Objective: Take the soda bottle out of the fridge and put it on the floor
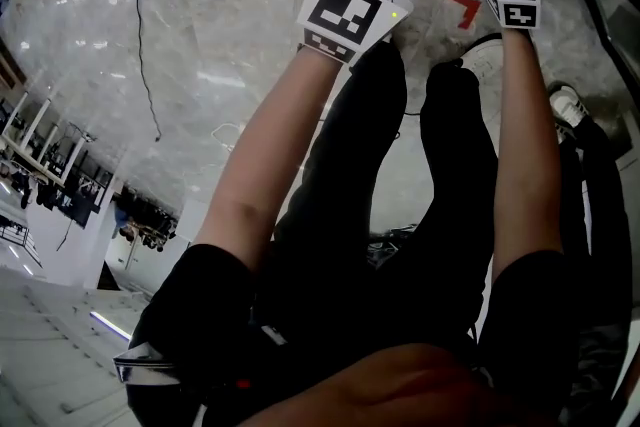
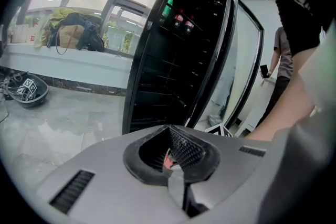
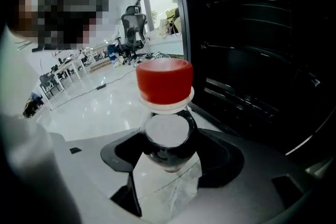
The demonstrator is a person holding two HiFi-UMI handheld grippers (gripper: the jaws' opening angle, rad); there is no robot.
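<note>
Soda bottle (image 3: 164, 84), red-capped, is clamped at its neck between the jaws of the right gripper (image 3: 167, 155), outside the fridge (image 3: 252, 50) and just beside its dark shelves. The left gripper (image 2: 176, 160), jaws drawn together on nothing, points toward the fridge's front from nearby, over pale floor (image 2: 63, 123).

soda bottle (image 3: 165, 128): red cap (image 3: 164, 80), dark body | fridge (image 3: 252, 34): black | floor (image 1: 200, 45): pale marble | marker cube (image 1: 347, 13): black-white squares
</note>
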